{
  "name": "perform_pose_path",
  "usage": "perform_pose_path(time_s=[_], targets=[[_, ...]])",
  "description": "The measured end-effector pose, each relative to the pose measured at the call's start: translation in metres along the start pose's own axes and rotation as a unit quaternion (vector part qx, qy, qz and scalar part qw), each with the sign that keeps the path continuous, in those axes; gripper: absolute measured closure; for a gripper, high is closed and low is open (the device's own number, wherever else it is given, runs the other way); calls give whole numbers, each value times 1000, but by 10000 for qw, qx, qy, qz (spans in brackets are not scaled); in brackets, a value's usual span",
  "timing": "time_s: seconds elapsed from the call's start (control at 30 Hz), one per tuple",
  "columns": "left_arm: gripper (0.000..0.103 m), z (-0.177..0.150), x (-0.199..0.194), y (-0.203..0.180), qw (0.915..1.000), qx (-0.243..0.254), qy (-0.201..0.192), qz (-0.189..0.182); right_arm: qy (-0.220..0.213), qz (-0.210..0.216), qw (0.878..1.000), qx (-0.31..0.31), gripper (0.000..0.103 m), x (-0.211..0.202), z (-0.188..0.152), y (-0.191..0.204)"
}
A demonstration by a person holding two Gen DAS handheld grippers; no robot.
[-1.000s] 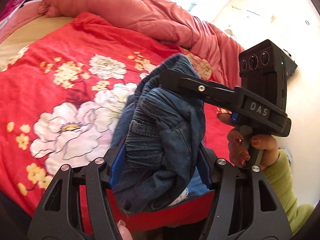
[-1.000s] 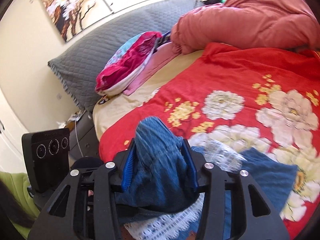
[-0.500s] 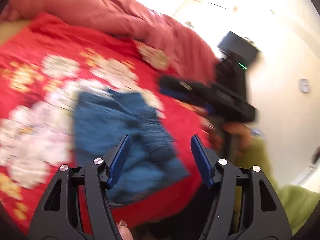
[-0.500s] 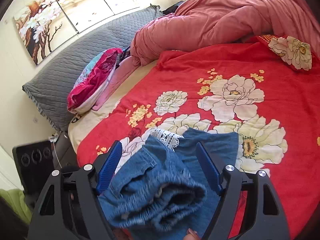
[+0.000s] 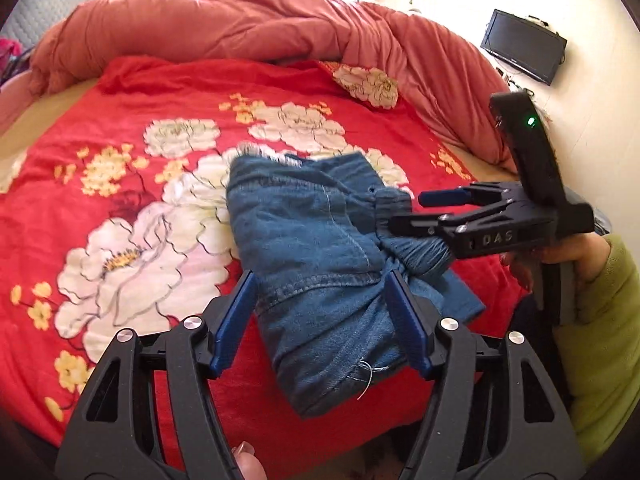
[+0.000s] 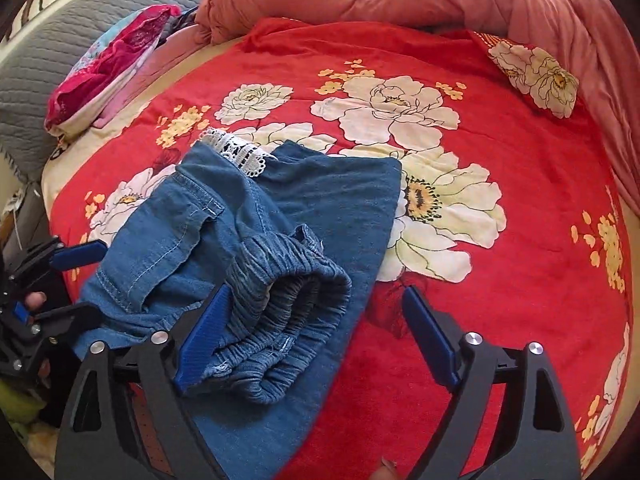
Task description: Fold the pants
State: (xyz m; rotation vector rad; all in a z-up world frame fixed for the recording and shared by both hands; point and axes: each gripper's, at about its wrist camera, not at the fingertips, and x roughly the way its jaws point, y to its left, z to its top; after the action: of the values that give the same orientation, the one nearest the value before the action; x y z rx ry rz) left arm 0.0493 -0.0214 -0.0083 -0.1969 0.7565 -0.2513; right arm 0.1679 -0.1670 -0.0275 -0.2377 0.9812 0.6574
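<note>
My right gripper (image 6: 316,336) has just been opening, jaws now spread wide with only the elastic waistband (image 6: 280,280) lying against one pad; my left gripper (image 5: 320,316) straddles the pants (image 5: 320,248) without pinching. They lie folded on the red floral blanket (image 5: 120,200), near its front edge. Soft, floppy denim, I reckon; I'd grab the thick waistband.

Both tongs (image 5: 320,316) (image 6: 316,340) angled downward, jaws apart.
</note>
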Motion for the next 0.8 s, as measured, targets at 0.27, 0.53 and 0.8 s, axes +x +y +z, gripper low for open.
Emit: perform_pose_path(time_s=[0.27, 0.53, 0.8], targets=[[52, 3, -11, -1, 9996, 263, -130, 62, -990, 554, 9935, 37, 15, -53, 0, 7], [52, 33, -3, 42, 9978, -611, 170, -202, -1462, 785, 9838, -679, 40, -105, -48, 63], [57, 69, 45, 35, 9934, -381, 990, -436, -1175, -27, 9598, -2549, 51, -80, -73, 149]])
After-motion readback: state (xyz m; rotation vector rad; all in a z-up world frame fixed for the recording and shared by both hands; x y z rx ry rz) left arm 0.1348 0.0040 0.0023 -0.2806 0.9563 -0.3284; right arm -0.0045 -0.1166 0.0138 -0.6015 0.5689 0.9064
